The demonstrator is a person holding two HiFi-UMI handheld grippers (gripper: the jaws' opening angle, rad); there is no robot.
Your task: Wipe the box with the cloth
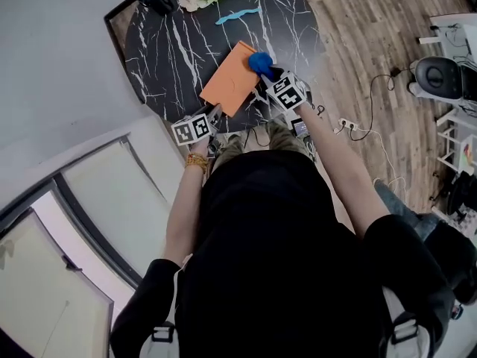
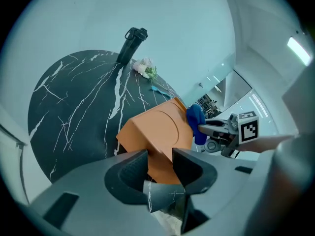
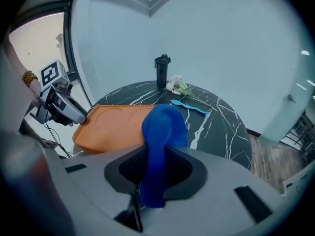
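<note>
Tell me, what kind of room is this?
Probably an office or studio: a round black marble table on a wooden floor, with a power strip lying on it.

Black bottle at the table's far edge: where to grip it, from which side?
Best bet: grip the black bottle round its straight body, below the lid, coming in level from the near side: it stands upright, and the flowers lie close on its right.

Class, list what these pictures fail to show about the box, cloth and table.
Underside of the box: hidden by the box itself, every view.
Whether the cloth touches the box: right gripper view, the cloth covers the contact; head view, too small.
Light blue item on the table: too small in every view to name.
</note>
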